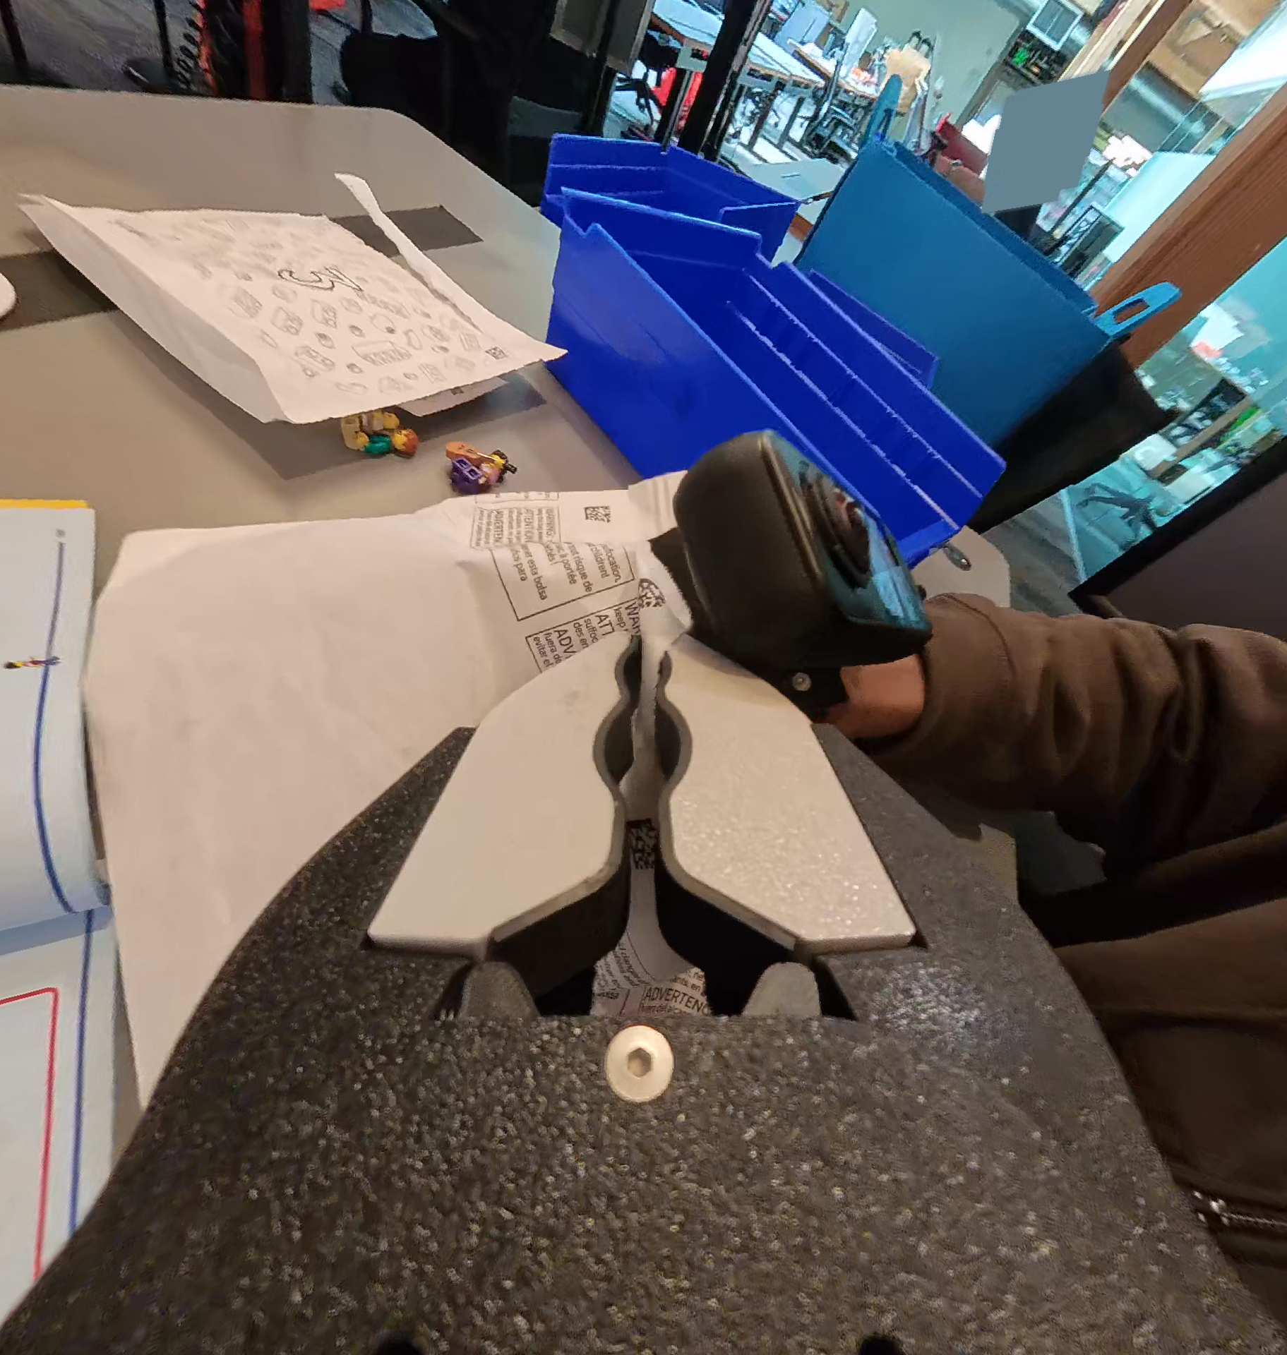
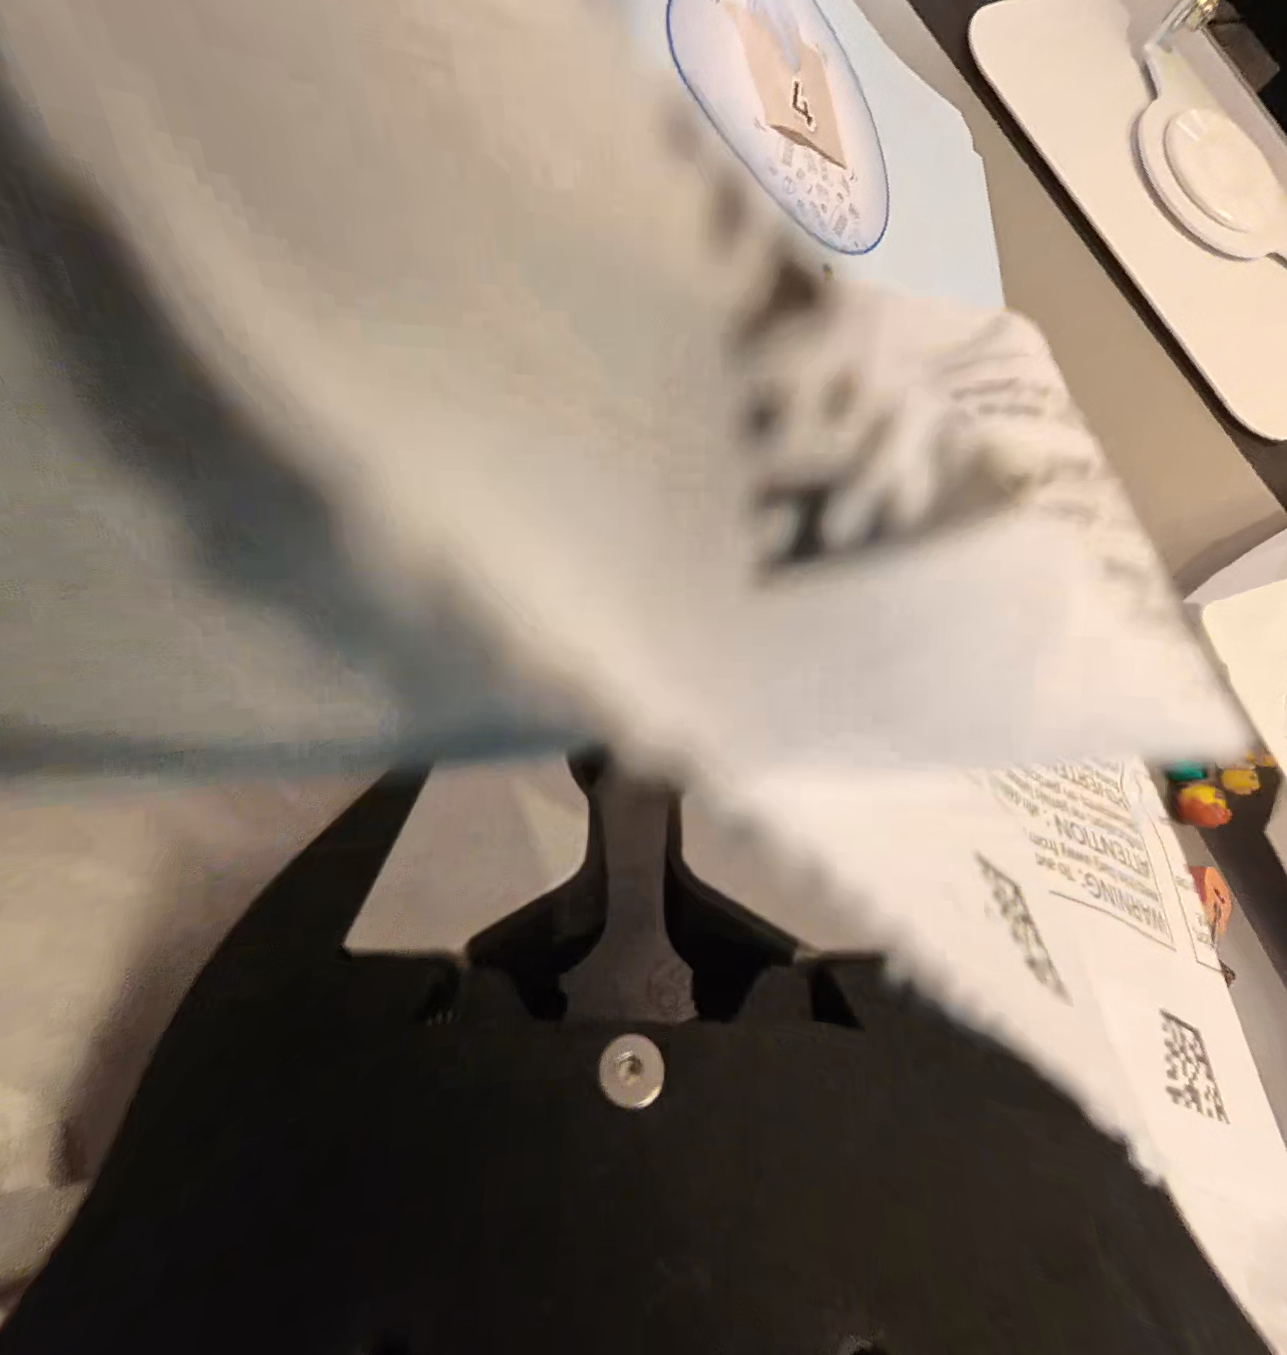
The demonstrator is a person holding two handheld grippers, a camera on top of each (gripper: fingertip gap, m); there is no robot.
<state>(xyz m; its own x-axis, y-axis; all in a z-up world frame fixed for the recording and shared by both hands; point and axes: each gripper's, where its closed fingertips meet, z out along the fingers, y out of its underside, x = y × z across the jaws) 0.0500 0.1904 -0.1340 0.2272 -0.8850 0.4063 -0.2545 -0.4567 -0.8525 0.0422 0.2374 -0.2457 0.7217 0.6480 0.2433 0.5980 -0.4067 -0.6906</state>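
- White paper bag (image 1: 317, 696) lies near on the grey table (image 1: 185, 147): light, limp, tearable; best taken by its edge.
- Left gripper (image 1: 649, 663) pinches its crumpled edge tight.
- Right gripper (image 2: 629, 762): fingertips hidden behind blurred paper, possibly gripping it.
- Blue bins (image 1: 735, 352) stand far right.

White bag (image 1: 317, 660), black print; blue bins (image 1: 735, 352); grey table (image 1: 185, 147); purple toy figure (image 1: 475, 465).

Left wrist cam is looking low across the grey tabletop (image 1: 185, 147) toward stacked blue plastic bins (image 1: 699, 330). Right wrist cam is pointing down, lens nearly against the white printed paper bag (image 2: 1110, 953) (image 1: 295, 696) both views are sharing.
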